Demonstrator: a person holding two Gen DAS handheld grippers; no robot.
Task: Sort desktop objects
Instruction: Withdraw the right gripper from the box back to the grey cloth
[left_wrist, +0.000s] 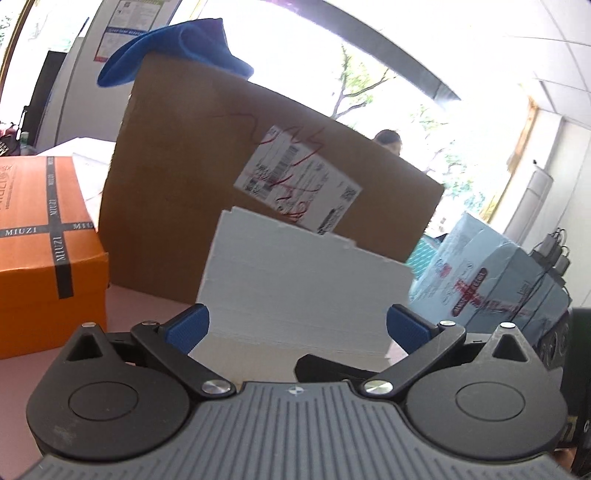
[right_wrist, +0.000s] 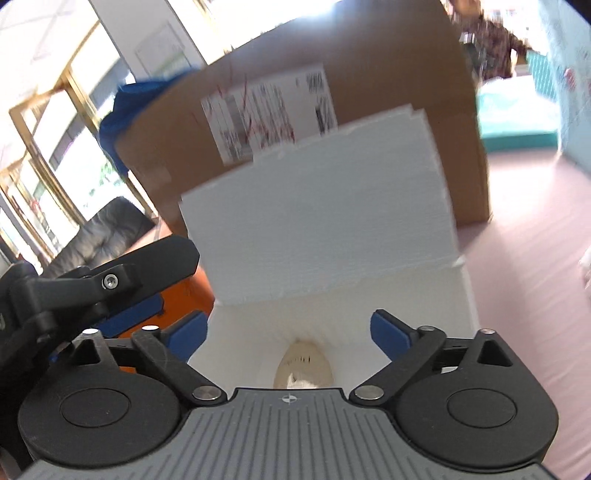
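Note:
A white foam box (right_wrist: 332, 295) stands on the pink tabletop (right_wrist: 524, 280) with its lid (right_wrist: 317, 206) raised. Inside it, close under the camera, lies a rounded beige object (right_wrist: 303, 363), partly hidden. My right gripper (right_wrist: 290, 330) is open, its blue pads (right_wrist: 389, 332) hovering over the box's near end. In the left wrist view the white foam panel (left_wrist: 303, 288) fills the space between the fingers of my left gripper (left_wrist: 297, 325), which is open at full spread; I cannot tell whether the pads touch it. The left gripper's black body (right_wrist: 92, 284) shows just left of the box.
A big brown cardboard box (left_wrist: 229, 166) with a shipping label stands right behind the foam, a blue cloth (left_wrist: 173, 51) on top. An orange box (left_wrist: 44, 240) sits left, a pale blue wrapped pack (left_wrist: 487, 280) right. A person (left_wrist: 388, 140) stands beyond.

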